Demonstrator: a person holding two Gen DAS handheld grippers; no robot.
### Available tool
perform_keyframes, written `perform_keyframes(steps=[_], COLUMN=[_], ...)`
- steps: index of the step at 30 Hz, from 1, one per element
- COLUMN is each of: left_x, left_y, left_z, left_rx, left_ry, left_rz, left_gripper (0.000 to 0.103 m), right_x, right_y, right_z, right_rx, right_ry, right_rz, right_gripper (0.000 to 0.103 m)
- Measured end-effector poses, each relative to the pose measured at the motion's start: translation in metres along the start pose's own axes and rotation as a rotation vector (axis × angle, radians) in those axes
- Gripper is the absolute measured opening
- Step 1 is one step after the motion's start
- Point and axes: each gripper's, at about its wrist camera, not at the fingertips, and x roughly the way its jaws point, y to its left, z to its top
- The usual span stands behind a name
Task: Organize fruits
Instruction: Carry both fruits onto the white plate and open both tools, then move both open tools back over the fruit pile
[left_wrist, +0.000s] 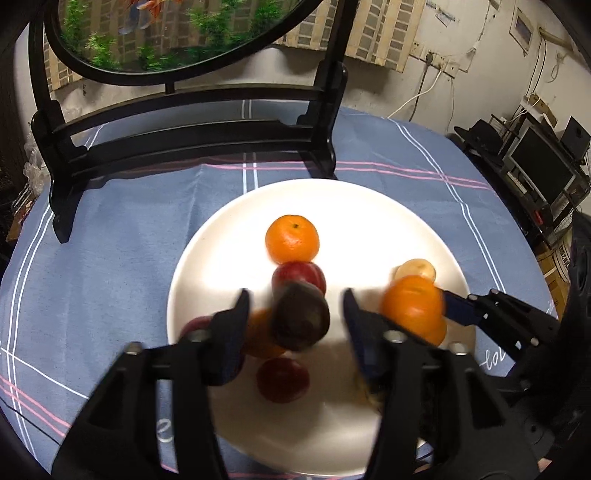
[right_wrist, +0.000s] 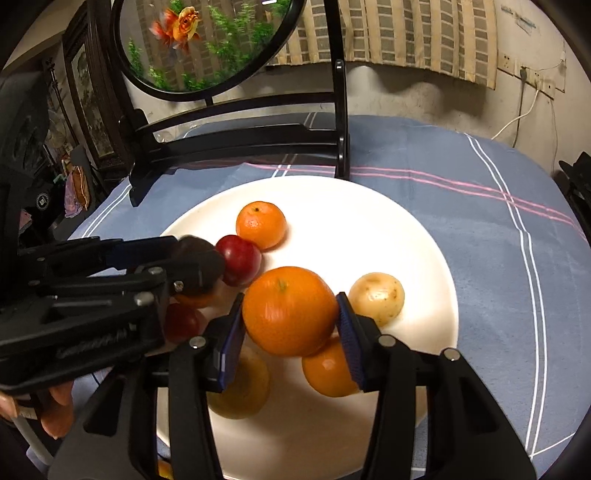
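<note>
The right tool (right_wrist: 290, 314) clamped a big orange (right_wrist: 290, 310) just above the white plate (right_wrist: 424, 258). The left tool (left_wrist: 295, 314) hung wide open around a dark fruit (left_wrist: 301, 317), apparently not gripping. Most fruit already sat on the plate; little remained, seemingly.
</note>
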Motion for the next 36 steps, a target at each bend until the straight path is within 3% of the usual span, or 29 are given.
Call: perform_keyframes(steps=[7,17,20,27,36], left_x=[-0.016,-0.068,-0.09,-0.135,-0.149], left_y=[-0.007,-0.009,-0.01,-0.019,-0.027], left_z=[-0.003,-0.024,-0.037,-0.088,-0.153], left_rx=[0.022,0.041,0.044,0.077,0.058], left_ry=[-0.032,-0.078,-0.093,-0.137,-0.089], left_rz=[-0.015,0.011,0.01,0.007,-0.022], left_gripper=[0.068,0.073,0.08,0.082,0.082], right_x=[-0.014,-0.07,-0.089,-0.126,-0.144], right_y=[-0.001,-0.002,0.0,0.007,0.016], right_z=[-0.001,-0.019,-0.034,-0.084,-0.131], right_rx=[0.009,0.011,-0.002,-0.037,-0.024], right_ry=[-0.036,-0.077,-0.077,-0.078,-0.039], right_rz=[-0.014,-0.001,0.001,-0.027,-0.014], right_gripper=[0.051,0.051,0.053,0.055,0.056])
